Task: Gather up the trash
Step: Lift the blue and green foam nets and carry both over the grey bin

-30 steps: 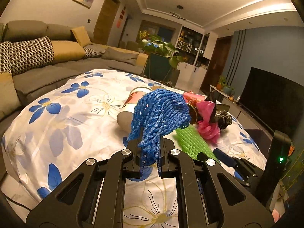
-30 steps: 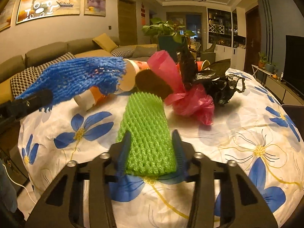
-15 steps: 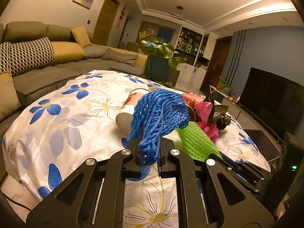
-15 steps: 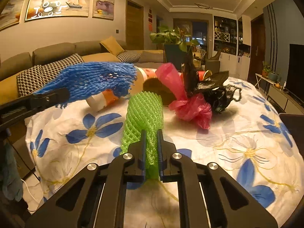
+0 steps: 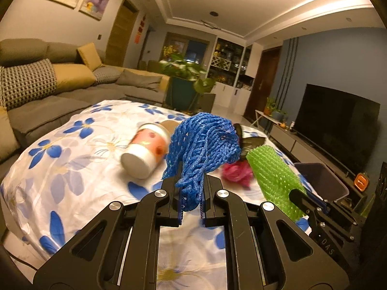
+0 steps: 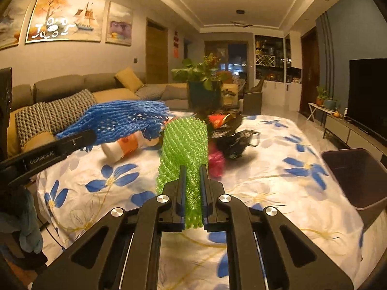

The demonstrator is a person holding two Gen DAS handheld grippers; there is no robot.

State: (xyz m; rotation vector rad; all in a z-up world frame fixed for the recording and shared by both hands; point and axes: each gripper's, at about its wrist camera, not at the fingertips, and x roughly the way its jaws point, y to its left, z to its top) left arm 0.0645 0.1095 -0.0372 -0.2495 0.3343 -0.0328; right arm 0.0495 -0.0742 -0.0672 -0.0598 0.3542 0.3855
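My left gripper (image 5: pixel 189 191) is shut on a blue foam net (image 5: pixel 203 142), held up above the flowered tablecloth (image 5: pixel 79 159). My right gripper (image 6: pixel 192 181) is shut on a green foam net (image 6: pixel 185 145), also lifted off the cloth. The green foam net (image 5: pixel 273 171) and the right gripper's side show at the right of the left wrist view. In the right wrist view the blue foam net (image 6: pixel 125 120) hangs at the left. A paper cup (image 5: pixel 145 152) lies on its side on the table, near a pink wrapper (image 5: pixel 235 172) and black plastic (image 6: pixel 235 142).
A dark brown bin (image 6: pixel 358 176) stands at the table's right edge. A grey sofa (image 5: pixel 48 91) with cushions runs along the left. A potted plant (image 6: pixel 202 84) stands behind the table, a television (image 5: pixel 336 120) on the right wall.
The right gripper closed on the green net and lifted it off the cloth. Both grippers rose and swung right, bringing the bin into view. The left gripper kept hold of the blue net.
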